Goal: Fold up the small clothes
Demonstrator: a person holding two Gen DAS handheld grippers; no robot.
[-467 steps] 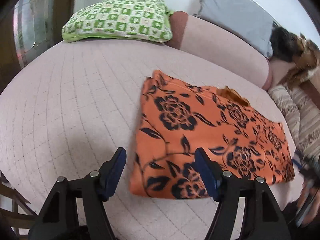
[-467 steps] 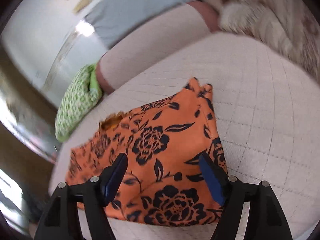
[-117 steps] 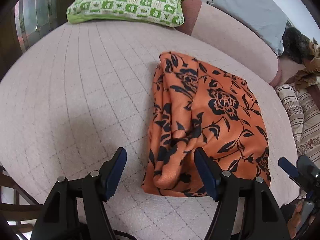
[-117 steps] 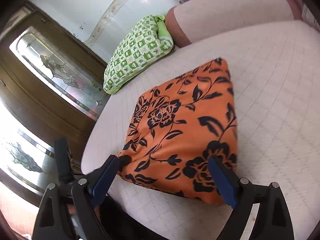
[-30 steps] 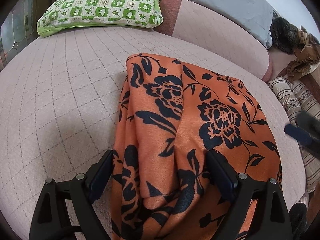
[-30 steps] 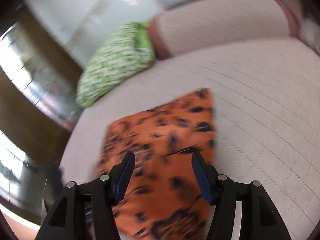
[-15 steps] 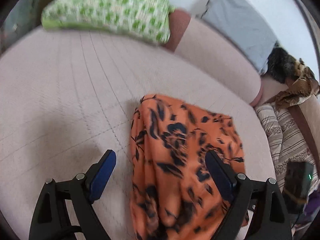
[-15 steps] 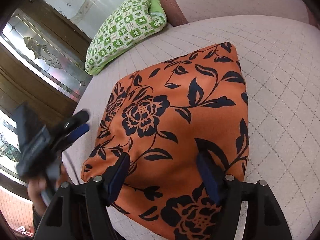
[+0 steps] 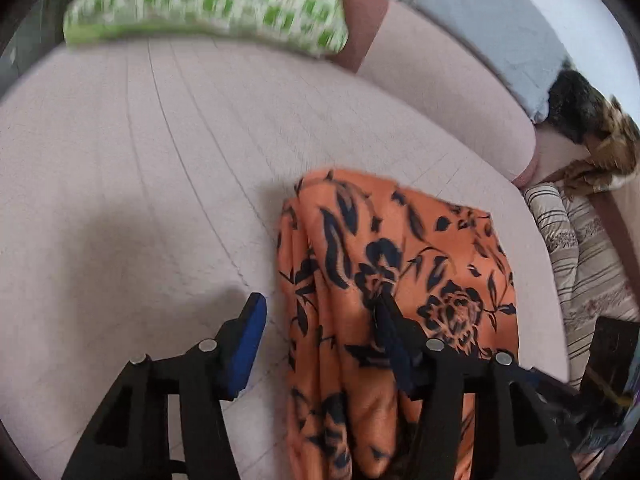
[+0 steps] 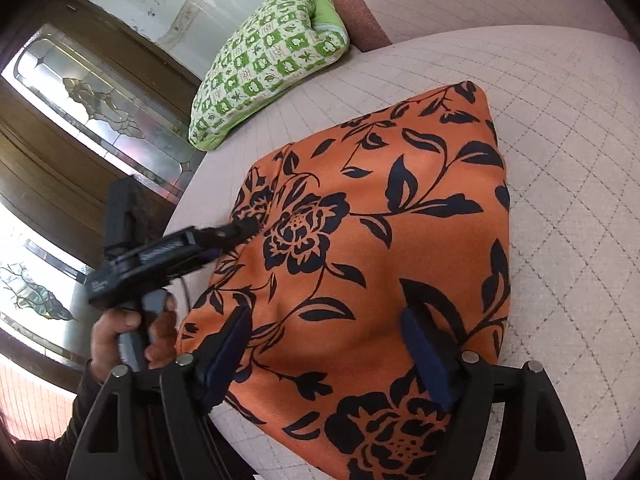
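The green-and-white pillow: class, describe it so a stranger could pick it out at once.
Start at the wide quilted pink cushion. At its far edge, against the backrest, lies the green-and-white pillow. Its checked leaf print differs from the orange floral garment and the plain grey cushion.

Left gripper [image 9: 320,320] spread wide; its right finger rests on the folded orange floral garment [image 9: 400,280]. Left finger hangs over the pink quilted cushion [image 9: 140,180]. Green checked pillow [image 9: 200,0] far ahead, blurred.

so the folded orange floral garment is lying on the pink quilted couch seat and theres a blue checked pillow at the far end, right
Nearly. The pillow at the far end is green and white checked, not blue; the right wrist view shows it sharply. The rest holds: the folded orange floral garment lies on the pink quilted couch seat.
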